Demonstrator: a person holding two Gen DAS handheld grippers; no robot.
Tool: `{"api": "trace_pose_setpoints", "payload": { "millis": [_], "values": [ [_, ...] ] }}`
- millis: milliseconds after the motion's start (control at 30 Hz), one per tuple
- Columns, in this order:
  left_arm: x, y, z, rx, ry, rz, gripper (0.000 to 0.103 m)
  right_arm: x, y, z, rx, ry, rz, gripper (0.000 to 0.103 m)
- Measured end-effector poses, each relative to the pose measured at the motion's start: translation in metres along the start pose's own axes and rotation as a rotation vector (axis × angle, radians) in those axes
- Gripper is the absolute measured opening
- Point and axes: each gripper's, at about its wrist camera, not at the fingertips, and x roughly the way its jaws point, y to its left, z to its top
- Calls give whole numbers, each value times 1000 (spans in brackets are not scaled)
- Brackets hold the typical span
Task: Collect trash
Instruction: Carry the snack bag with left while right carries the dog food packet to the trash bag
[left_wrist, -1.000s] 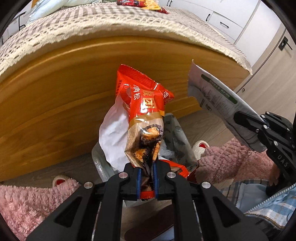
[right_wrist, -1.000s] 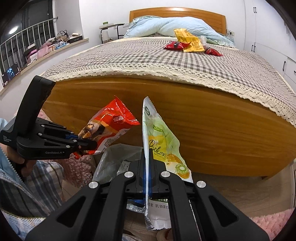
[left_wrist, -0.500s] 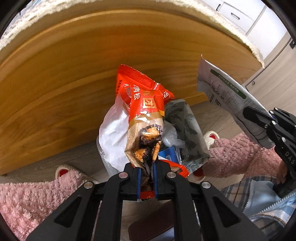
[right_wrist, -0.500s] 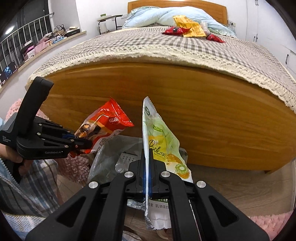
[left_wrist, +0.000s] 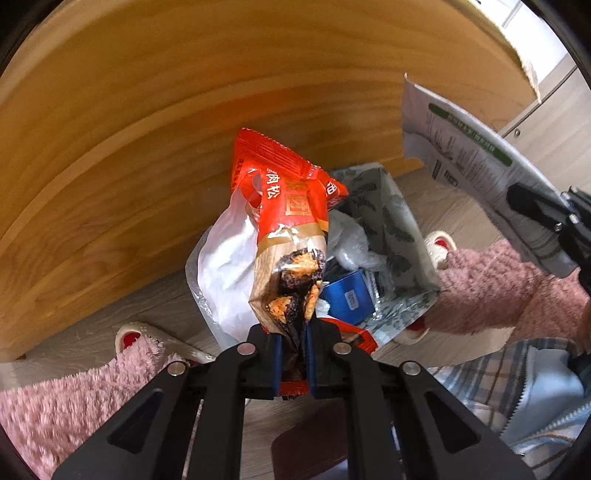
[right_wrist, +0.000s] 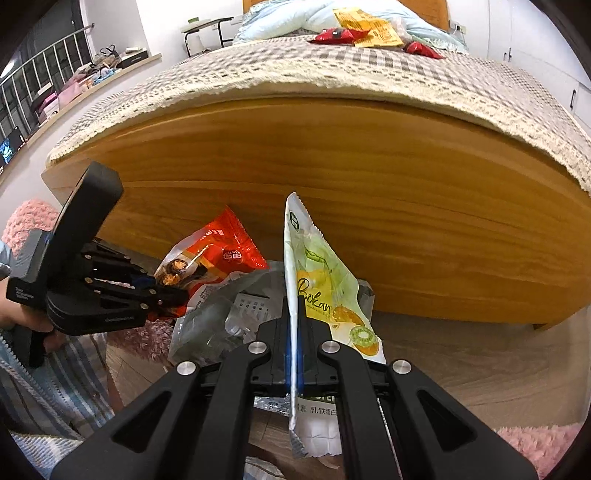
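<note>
My left gripper (left_wrist: 291, 354) is shut on a red snack wrapper (left_wrist: 288, 206), held upright over an open trash bag (left_wrist: 391, 221) on the floor by the bed. The same red snack wrapper (right_wrist: 214, 254) and left gripper (right_wrist: 177, 295) show at the left of the right wrist view. My right gripper (right_wrist: 294, 354) is shut on a green and yellow fruit-print wrapper (right_wrist: 317, 291), just right of the trash bag (right_wrist: 229, 314). That fruit-print wrapper (left_wrist: 469, 162) shows its printed back in the left wrist view, pinched by the right gripper (left_wrist: 517, 195). Inside the bag lie a blue box (left_wrist: 347, 295) and crumpled plastic.
The wooden bed footboard (right_wrist: 332, 184) rises right behind the bag. More wrappers (right_wrist: 362, 29) lie on the checked bedspread (right_wrist: 295, 70). Pink fluffy slippers (left_wrist: 480, 291) and a person's plaid clothing (left_wrist: 509, 373) flank the bag. Wood floor (right_wrist: 480, 362) extends to the right.
Both grippers have dropped lower and tilted down toward the trash bag, each still holding its wrapper. The bed top has slid out of the left wrist view.
</note>
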Motion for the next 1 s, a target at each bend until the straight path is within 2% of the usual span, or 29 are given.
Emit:
{"api": "trace_pose_setpoints", "payload": {
  "millis": [500,767,1000],
  "values": [
    [43,1,1,43,93,45,7,9,-10,10,19,27,4,2],
    [56,3,-1,39,152,34,7,18,-24,8,72,59,-8,2],
    [64,-8,2,69,179,-10,8,26,-23,11,59,87,41,2]
  ]
}}
